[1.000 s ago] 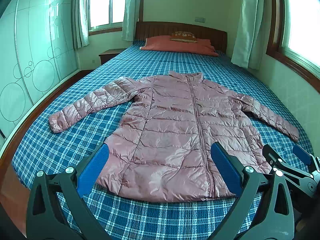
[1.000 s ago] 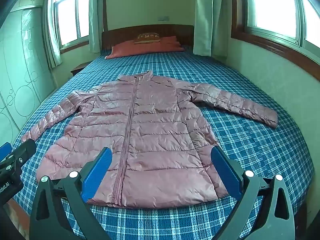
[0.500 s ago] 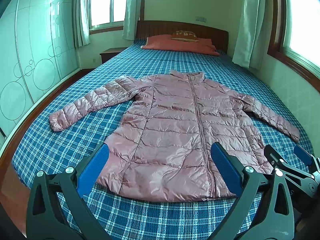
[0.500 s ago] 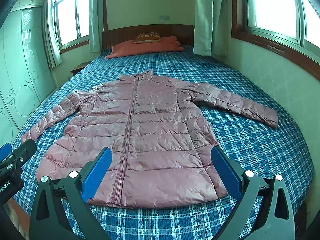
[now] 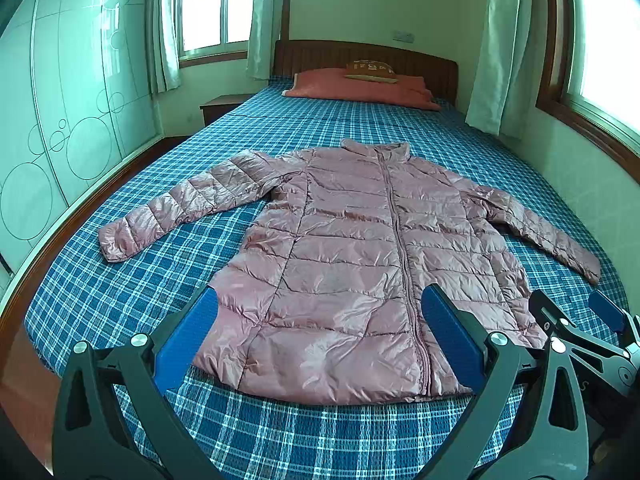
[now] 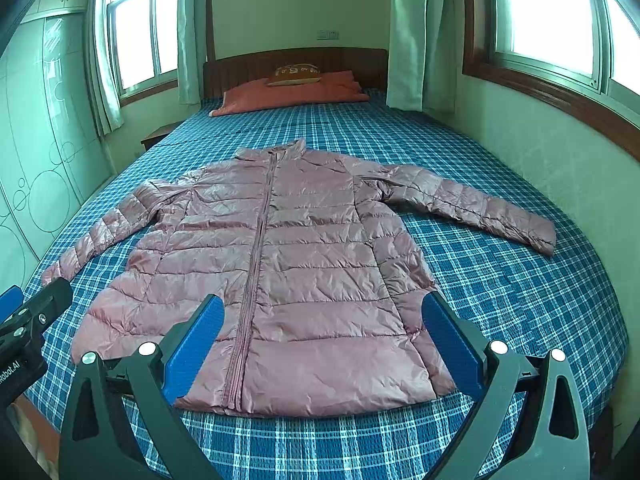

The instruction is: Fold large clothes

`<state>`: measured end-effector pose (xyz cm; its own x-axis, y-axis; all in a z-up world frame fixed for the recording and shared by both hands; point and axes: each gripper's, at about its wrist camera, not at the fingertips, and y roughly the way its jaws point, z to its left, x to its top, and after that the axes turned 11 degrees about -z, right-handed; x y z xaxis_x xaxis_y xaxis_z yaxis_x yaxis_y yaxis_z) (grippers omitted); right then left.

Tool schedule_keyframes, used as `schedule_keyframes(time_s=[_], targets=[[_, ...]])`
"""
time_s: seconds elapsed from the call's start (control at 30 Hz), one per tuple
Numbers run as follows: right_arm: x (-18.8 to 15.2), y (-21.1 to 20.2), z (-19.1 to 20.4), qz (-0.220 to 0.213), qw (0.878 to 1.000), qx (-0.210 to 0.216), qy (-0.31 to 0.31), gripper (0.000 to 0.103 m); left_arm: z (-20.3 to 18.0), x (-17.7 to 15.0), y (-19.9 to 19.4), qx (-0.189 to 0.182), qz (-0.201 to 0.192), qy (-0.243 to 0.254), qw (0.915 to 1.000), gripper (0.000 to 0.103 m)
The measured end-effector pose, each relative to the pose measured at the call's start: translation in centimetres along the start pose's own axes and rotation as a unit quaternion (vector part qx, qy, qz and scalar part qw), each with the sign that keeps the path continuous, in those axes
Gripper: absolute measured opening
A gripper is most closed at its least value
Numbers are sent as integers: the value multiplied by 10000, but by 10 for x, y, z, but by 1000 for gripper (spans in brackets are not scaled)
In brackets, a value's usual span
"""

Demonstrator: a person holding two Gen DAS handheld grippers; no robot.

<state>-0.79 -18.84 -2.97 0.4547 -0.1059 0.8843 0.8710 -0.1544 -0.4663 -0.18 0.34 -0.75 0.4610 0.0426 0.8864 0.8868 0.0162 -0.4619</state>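
A shiny pink quilted jacket (image 5: 352, 264) lies flat and zipped on the blue plaid bed (image 5: 132, 292), collar toward the headboard, both sleeves spread out to the sides. It also shows in the right wrist view (image 6: 280, 272). My left gripper (image 5: 320, 332) is open and empty, held above the bed's foot in front of the jacket's hem. My right gripper (image 6: 324, 336) is open and empty, also in front of the hem. The right gripper (image 5: 580, 320) shows at the lower right of the left wrist view.
An orange pillow (image 5: 360, 88) with a small cushion lies by the wooden headboard (image 5: 360, 56). A glass wardrobe (image 5: 60, 92) stands left, with a strip of wooden floor (image 5: 100, 196) beside the bed. A wall with windows (image 6: 540, 28) runs along the right side.
Both views have shifted very slightly; the jacket lies as before and both grippers stay open.
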Motion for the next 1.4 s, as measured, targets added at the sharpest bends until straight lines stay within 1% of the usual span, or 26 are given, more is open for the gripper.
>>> schedule_keyframes(time_s=[0.37,1.07,1.4], targets=[[-6,2,1,28,10000,9,-23,98,5,-6,4,5,78,-33,10000,101],[-7,3,1,56,10000,8,-34,98,4,-4,5,18,102,-39,9999,101],[-12,12,3,158,9999,4,-38,98,2,-7,13,32,193,-19,9998,101]])
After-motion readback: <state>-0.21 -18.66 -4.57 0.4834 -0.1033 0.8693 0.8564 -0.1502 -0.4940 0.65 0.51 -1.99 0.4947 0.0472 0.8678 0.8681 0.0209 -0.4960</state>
